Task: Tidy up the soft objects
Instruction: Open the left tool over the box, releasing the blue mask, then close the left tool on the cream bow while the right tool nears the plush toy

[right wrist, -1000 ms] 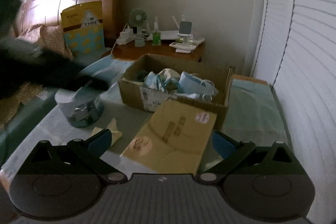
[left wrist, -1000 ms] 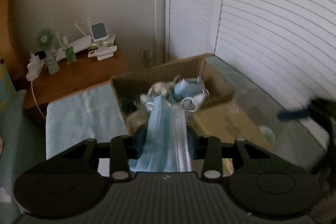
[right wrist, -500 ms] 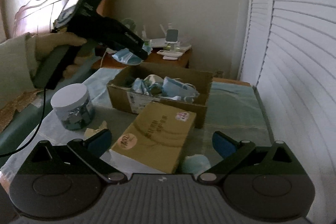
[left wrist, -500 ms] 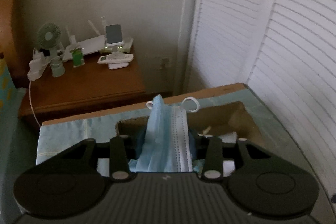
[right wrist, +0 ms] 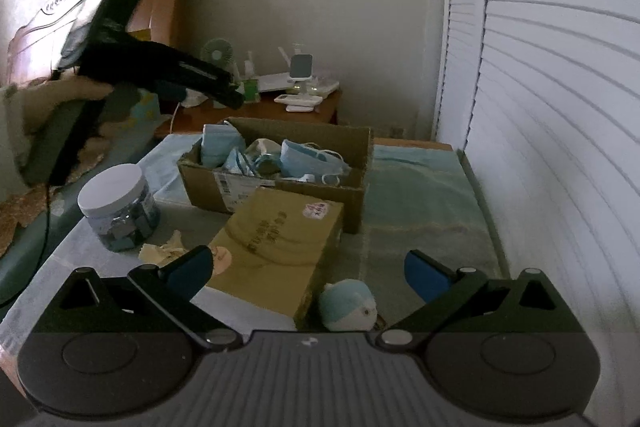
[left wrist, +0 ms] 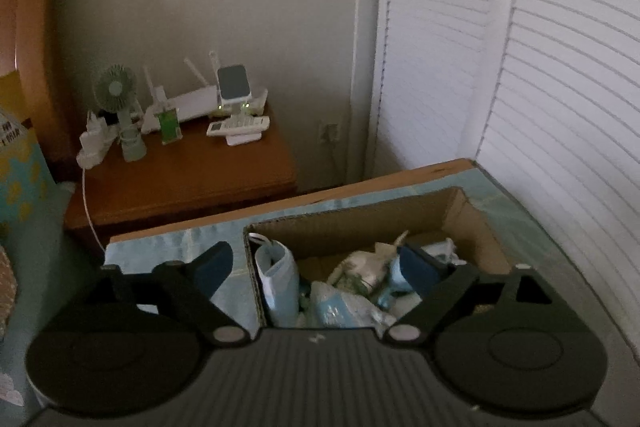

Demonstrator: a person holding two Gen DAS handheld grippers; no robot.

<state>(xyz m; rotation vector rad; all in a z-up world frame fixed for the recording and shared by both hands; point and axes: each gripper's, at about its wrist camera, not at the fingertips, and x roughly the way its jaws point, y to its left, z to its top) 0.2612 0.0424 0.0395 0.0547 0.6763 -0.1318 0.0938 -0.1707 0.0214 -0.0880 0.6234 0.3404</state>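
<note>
An open cardboard box (right wrist: pixel 280 183) (left wrist: pixel 360 223) on the bed holds several blue face masks and other soft things. A blue face mask (left wrist: pixel 278 279) (right wrist: pixel 218 143) leans upright against the box's left wall. My left gripper (left wrist: pixel 316 267) is open and empty just above the box; in the right wrist view it (right wrist: pixel 228 95) hangs over the box's left end. My right gripper (right wrist: pixel 308 273) is open and empty, low over the bed. A small round pale-blue plush toy (right wrist: pixel 348 305) lies just ahead between its fingers.
A closed tan cardboard box (right wrist: pixel 280 243) lies in front of the open box. A white-lidded plastic jar (right wrist: pixel 118 203) and crumpled paper (right wrist: pixel 160 249) sit to the left. A wooden nightstand (left wrist: pixel 180 183) with a fan and gadgets stands behind. Shutters (right wrist: pixel 560 107) line the right side.
My left gripper carried the blue face mask over the box, then opened; the mask dropped in against the left wall. The right gripper moved back, bringing the plush toy into view.
</note>
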